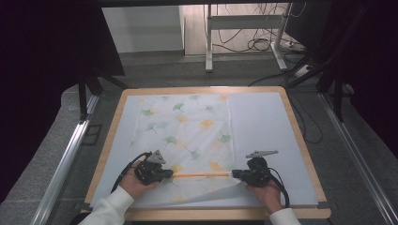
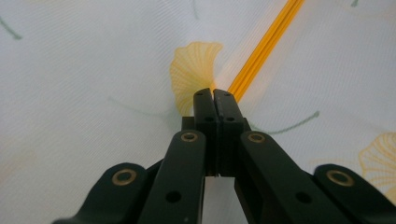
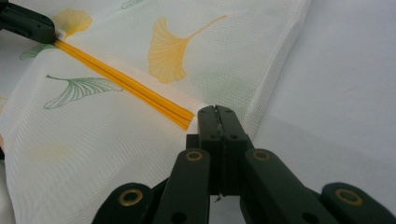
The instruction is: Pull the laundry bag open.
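Observation:
A thin white cloth point(image 1: 187, 126) printed with green and yellow ginkgo leaves lies spread on the table. Its near end is lifted, and its orange hem point(image 1: 199, 175) runs taut between my two grippers. My left gripper point(image 1: 165, 176) is shut on the hem's left end, and my right gripper point(image 1: 234, 174) is shut on its right end. In the left gripper view the closed tips point(image 2: 214, 93) pinch the cloth where the orange hem point(image 2: 266, 44) starts. In the right gripper view the tips point(image 3: 215, 111) clamp the hem point(image 3: 126, 84), and the left gripper point(image 3: 28, 25) holds the far end.
A white mat point(image 1: 263, 126) covers the wood-edged table point(image 1: 300, 140), with bare mat right of the cloth. Metal rails point(image 1: 65, 159) run along both sides on the floor. A desk frame point(image 1: 209, 42) and cables point(image 1: 263, 44) stand beyond the far edge.

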A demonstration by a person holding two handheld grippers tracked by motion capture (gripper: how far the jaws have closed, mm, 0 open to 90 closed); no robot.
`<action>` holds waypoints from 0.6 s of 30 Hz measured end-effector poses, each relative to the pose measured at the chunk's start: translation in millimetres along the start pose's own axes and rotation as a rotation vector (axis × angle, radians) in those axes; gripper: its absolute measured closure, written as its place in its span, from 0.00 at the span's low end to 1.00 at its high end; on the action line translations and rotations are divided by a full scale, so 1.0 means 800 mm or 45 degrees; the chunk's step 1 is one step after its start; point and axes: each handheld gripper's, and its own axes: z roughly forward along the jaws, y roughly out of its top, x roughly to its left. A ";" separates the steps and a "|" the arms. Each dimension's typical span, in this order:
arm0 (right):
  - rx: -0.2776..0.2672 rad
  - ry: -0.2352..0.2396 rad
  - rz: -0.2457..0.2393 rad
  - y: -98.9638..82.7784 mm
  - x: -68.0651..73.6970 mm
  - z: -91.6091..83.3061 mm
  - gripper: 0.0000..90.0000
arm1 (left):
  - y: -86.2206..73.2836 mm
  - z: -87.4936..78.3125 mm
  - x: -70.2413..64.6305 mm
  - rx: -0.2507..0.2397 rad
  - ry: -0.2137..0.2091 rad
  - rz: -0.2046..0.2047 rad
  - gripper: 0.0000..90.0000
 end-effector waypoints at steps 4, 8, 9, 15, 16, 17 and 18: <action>0.008 0.001 -0.003 0.000 0.000 -0.001 0.99 | -0.005 -0.004 0.004 -0.001 0.004 -0.012 1.00; 0.001 0.000 -0.001 0.000 0.000 0.000 0.99 | -0.009 -0.007 0.006 0.001 0.014 -0.017 1.00; 0.005 0.001 -0.003 0.000 0.000 0.000 0.99 | -0.010 -0.008 0.006 0.002 0.014 -0.018 1.00; 0.003 0.000 -0.003 0.000 0.000 0.000 0.99 | -0.015 -0.013 0.011 -0.001 0.015 -0.030 1.00; 0.004 0.000 -0.004 0.000 0.000 0.000 0.99 | -0.017 -0.014 0.012 -0.001 0.017 -0.034 1.00; 0.004 0.000 -0.004 0.000 0.000 0.000 0.99 | -0.018 -0.014 0.012 -0.002 0.017 -0.038 1.00; 0.004 0.000 -0.003 0.000 0.000 0.000 0.99 | -0.019 -0.015 0.013 -0.002 0.018 -0.040 1.00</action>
